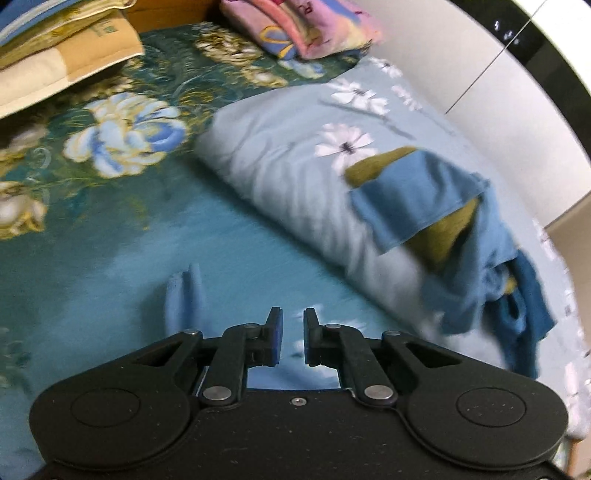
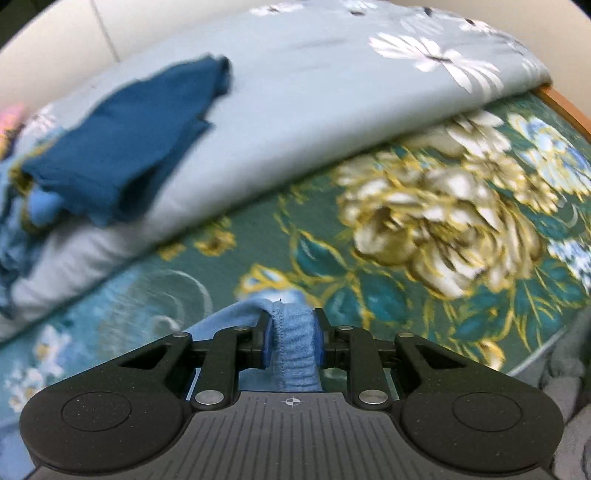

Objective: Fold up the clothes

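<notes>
While pinching a bunched light-blue garment (image 2: 293, 343) between its 2 pads, right gripper (image 2: 293, 341) poised over the floral bedspread (image 2: 424, 221), stitched hem running up between the pads. Left gripper (image 1: 292, 338) over the same bedspread (image 1: 110, 240), fingers slightly spread with a narrow gap, holding nothing; blue fabric visible below them, and a blurred light-blue fold (image 1: 184, 295) just ahead to their left. Beyond the bedspread, folded grey quilt (image 1: 295, 147) with white flowers lying along the wall. On the quilt, heap of clothes (image 1: 461, 229): blue pieces with olive cloth showing underneath. On the quilt in the right view (image 2: 332, 92), dark blue cloth (image 2: 122, 155) draped toward its edge. Beige pillows (image 1: 55, 62) and pink folded blanket (image 1: 295, 26) at the bedspread's far end.
</notes>
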The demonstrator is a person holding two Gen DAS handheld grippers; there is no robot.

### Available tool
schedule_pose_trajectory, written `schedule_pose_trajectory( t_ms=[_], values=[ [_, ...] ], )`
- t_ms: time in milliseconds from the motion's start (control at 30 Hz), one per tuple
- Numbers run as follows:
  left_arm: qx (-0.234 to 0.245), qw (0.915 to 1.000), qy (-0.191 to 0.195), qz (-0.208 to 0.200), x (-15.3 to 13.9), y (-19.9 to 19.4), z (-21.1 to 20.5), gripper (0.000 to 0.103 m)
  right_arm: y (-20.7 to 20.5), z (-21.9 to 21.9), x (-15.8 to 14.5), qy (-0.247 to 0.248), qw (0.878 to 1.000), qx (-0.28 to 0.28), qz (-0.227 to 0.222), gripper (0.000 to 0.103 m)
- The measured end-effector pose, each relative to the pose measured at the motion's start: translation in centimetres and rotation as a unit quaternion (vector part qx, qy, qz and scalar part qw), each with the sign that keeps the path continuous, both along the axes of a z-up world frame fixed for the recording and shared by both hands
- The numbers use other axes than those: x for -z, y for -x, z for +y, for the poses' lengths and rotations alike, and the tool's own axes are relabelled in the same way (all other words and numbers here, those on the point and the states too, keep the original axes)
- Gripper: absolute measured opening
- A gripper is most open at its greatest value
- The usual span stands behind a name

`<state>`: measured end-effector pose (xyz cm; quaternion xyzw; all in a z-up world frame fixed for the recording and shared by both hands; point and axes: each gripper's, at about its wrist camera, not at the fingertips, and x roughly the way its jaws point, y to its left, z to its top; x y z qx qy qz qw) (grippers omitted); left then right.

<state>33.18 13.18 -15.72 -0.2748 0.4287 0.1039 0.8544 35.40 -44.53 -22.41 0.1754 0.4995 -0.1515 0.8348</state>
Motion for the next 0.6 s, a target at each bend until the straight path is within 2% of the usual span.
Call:
schedule_pose_trajectory(
  t_ms=[67, 167, 233, 300, 333, 467, 600],
  values=[
    [0.003, 0.9997, -0.017, 0.016, 0.5, 0.3, 0.9, 0.017, 0.2, 0.1, 0.5, -0.005, 1.0, 0.007, 0.006, 0.019],
    [-0.003, 0.9988, -0.037, 0.033, 1.0, 0.7, 2.4, 0.027, 0.0, 1.3, 0.3, 0.012, 1.0, -0.003, 0.011, 0.019],
    [-0.015, 0.9984, -0.036, 0.042, 1.6, 1.2, 3.5, 0.031, 0.1, 1.9, -0.3, 0.013, 1.0, -0.002, 0.008, 0.022],
    [-0.031, 0.9973, -0.036, 0.057, 2.4, 1.6, 4.6, 0.034, 0.3, 2.5, -1.0, 0.013, 1.0, 0.001, 0.005, 0.034],
    [-0.038, 0.9966, -0.033, 0.065, 2.9, 1.8, 5.1, 0.035, 0.6, 2.7, -1.6, 0.014, 1.0, 0.002, 0.0, 0.036],
    [-0.056, 0.9927, -0.01, 0.106, 5.4, 2.5, 6.9, 0.043, 2.8, 3.9, -4.1, 0.026, 0.999, 0.004, -0.02, 0.052],
    [-0.089, 0.9869, 0.044, 0.128, 7.9, 3.2, 8.3, 0.043, 6.8, 5.2, -5.2, 0.024, 0.999, 0.024, -0.012, 0.054]
  ],
)
